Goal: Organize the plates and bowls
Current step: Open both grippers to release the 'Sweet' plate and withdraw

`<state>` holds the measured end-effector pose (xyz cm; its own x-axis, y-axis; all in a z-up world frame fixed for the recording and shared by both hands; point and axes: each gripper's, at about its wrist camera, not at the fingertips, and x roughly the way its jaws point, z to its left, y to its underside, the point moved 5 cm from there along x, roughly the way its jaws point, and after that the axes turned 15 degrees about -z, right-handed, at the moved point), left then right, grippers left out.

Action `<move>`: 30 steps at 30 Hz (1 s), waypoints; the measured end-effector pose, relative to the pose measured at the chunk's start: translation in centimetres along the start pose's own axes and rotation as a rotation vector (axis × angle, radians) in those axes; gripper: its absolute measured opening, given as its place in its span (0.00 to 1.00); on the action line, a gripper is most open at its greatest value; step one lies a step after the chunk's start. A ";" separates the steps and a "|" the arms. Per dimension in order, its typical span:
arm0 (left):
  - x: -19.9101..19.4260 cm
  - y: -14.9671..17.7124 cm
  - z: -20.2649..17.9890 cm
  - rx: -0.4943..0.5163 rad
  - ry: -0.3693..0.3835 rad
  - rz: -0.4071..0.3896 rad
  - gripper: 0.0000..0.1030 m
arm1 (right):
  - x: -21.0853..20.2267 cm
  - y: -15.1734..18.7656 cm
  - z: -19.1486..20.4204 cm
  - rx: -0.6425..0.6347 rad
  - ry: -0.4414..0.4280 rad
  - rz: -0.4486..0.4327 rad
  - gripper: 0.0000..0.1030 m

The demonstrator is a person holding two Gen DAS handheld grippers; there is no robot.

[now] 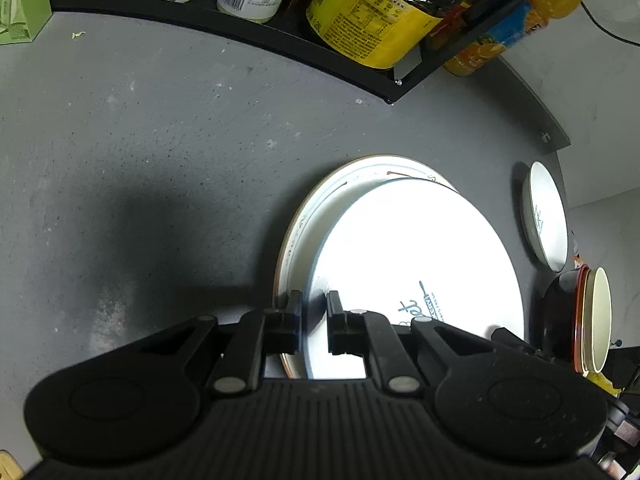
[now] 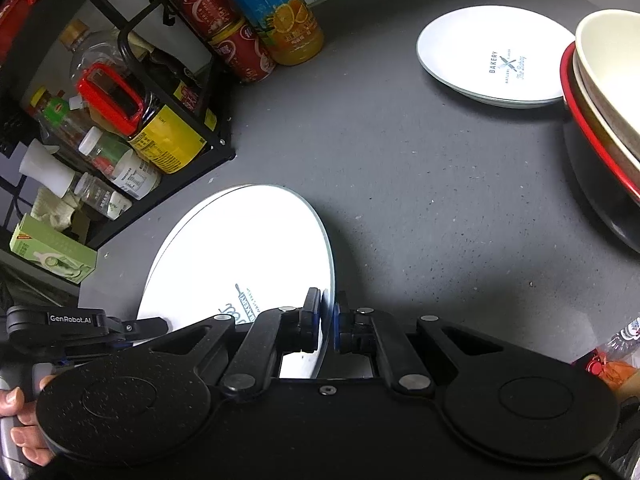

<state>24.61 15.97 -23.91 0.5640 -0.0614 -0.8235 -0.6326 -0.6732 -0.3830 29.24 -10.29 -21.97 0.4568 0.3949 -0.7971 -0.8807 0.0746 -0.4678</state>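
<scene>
Plate (image 2: 240, 248) tilted, rim between grippers

"BAKERY" is showing on the small white plate (image 2: 494, 54) beside the stacked bowls (image 2: 604, 92); "GenRobot.AI" is showing on the left gripper (image 2: 70, 319).

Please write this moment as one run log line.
left gripper: shut on round white printed plate | right gripper: shut on same plate | underneath: larger brown-rimmed plate

Dark grey speckled surface (image 2: 420, 184) bearing dishes, bottles and a rack.
On it: a tan-rimmed plate (image 1: 316, 216), a white bakery-print plate (image 2: 492, 56), stacked bowls (image 2: 600, 120), a black condiment rack (image 2: 168, 184), an orange juice bottle (image 2: 284, 20), red cans (image 2: 228, 32) and a green box (image 2: 52, 248).
</scene>
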 end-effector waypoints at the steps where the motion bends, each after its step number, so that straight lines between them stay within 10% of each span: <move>1: -0.1 -0.1 -0.1 0.002 -0.007 0.003 0.08 | 0.0 0.0 0.0 -0.001 0.001 -0.001 0.06; 7: -1.4 -1.2 -0.9 0.055 -0.023 0.000 0.17 | -0.1 -0.2 0.2 -0.008 0.001 -0.005 0.06; 15: -4.5 -3.0 -1.1 0.067 -0.033 -0.114 0.61 | 0.0 0.1 0.2 -0.007 0.011 0.003 0.07; 30: -1.6 -0.5 0.1 0.026 -0.061 -0.109 0.48 | 0.8 1.1 0.5 -0.051 0.033 0.025 0.16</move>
<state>23.99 16.49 -22.43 0.5974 0.0567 -0.7999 -0.5829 -0.6544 -0.4817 28.58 -9.44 -22.93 0.4393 0.3655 -0.8206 -0.8848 0.0179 -0.4657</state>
